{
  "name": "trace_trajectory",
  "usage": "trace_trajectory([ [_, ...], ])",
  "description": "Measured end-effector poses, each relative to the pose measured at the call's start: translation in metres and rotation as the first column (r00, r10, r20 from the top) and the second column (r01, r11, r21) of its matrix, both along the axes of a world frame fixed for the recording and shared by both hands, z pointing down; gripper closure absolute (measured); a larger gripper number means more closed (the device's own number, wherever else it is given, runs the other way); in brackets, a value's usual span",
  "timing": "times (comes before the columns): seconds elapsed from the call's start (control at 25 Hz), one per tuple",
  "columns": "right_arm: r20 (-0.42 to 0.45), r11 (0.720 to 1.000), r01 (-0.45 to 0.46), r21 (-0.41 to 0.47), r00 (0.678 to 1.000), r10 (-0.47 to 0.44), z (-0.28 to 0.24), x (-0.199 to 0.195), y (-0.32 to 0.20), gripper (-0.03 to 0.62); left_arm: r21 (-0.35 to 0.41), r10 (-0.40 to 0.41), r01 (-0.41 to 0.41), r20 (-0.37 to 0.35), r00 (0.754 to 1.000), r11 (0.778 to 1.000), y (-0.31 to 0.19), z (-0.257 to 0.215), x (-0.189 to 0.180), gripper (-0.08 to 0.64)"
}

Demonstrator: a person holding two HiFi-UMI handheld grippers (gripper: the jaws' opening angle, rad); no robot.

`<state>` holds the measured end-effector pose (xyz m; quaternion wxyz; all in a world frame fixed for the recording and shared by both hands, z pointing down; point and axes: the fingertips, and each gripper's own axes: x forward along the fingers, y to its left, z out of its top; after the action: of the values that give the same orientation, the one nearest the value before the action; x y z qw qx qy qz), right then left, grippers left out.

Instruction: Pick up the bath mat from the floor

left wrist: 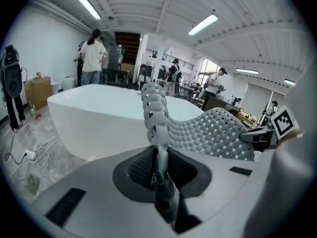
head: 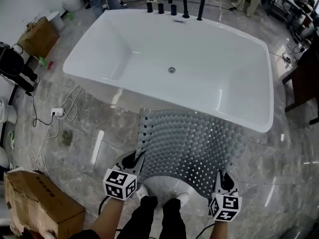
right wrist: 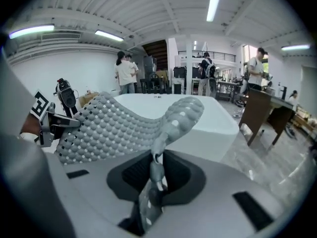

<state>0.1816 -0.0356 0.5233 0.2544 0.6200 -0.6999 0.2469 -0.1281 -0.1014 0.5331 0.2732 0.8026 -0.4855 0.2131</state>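
Note:
The grey bath mat, bumpy and full of small holes, hangs off the floor between my two grippers in front of the white bathtub. My left gripper is shut on the mat's near left corner; in the left gripper view the mat's edge runs up out of the closed jaws. At the near right corner my right gripper is shut on the mat, whose edge rises from between its pads. The mat sags between the two grips.
A cardboard box lies at the lower left, with a power strip and white cables on the marble floor. Black taps stand on the tub's far rim. People stand in the background. A dark cabinet is at the right.

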Motion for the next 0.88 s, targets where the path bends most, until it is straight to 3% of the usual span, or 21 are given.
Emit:
trace_trajectory([
  [0.44,-0.064,0.976,-0.015,0.219,0.997,0.03,-0.196,-0.018,-0.027,0.522,0.219,0.008,0.002,-0.045,0.999,0.976,-0.03,-0.193,-0.015,0.499],
  [0.64,-0.069,0.95,-0.025,0.312,0.996,0.048,-0.265,-0.035,-0.024,0.522,0.335,0.02,-0.003,-0.049,0.999,0.942,-0.031,-0.272,-0.026,0.5],
  [0.88,-0.074,0.895,-0.032,0.446,0.995,0.072,-0.34,-0.044,-0.025,0.522,0.455,0.034,0.005,-0.078,0.996,0.89,-0.03,-0.342,-0.029,0.5],
])
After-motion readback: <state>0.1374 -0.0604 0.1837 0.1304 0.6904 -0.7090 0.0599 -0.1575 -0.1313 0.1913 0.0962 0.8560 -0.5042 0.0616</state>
